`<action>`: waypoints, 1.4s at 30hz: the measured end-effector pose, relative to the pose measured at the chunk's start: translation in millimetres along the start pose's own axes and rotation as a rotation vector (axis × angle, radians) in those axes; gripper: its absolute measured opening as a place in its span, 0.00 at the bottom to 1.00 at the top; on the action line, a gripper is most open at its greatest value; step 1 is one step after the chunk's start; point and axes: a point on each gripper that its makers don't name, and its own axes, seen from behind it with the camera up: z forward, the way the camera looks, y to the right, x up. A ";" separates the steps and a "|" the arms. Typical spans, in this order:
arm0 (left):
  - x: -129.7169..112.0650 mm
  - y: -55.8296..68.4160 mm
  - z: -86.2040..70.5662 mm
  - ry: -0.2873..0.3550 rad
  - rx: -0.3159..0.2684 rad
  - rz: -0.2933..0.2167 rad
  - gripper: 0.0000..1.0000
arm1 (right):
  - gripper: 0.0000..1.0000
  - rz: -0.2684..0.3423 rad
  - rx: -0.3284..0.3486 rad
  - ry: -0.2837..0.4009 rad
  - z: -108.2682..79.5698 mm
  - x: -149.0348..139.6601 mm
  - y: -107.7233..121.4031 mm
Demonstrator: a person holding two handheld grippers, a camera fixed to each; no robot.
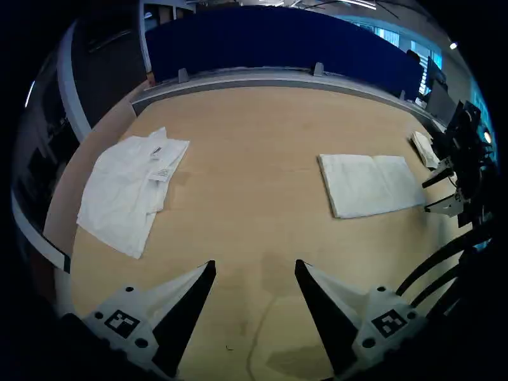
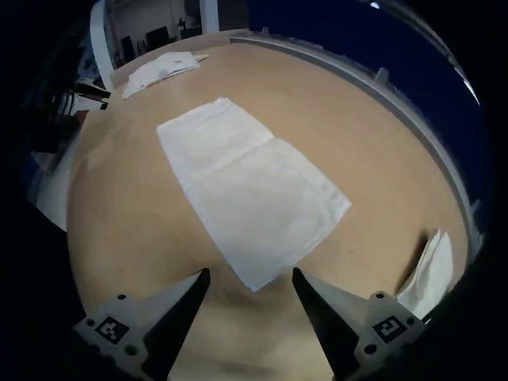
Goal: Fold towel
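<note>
Fingers of the right gripper (image 2: 249,272) stand spread apart, grasping nothing, and the near corner of the folded white towel (image 2: 254,184) lies between their tips. From there the towel stretches flat on the wooden table (image 2: 127,209) toward 12 o'clock. The left gripper (image 1: 254,263) is likewise parted and empty over bare wood, with the towel at its 2 o'clock and a small folded cloth (image 1: 424,149) beyond it near the table's edge. A crumpled white cloth (image 1: 130,190) with a label lies at 10 o'clock. A blue partition (image 1: 273,44) backs the table at 12 o'clock.
</note>
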 end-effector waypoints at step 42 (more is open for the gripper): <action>-18.6 -11.5 -5.6 -0.022 0.003 -0.004 0.93 | 0.03 0.035 -0.010 -0.028 -0.2 -7.3 -2.4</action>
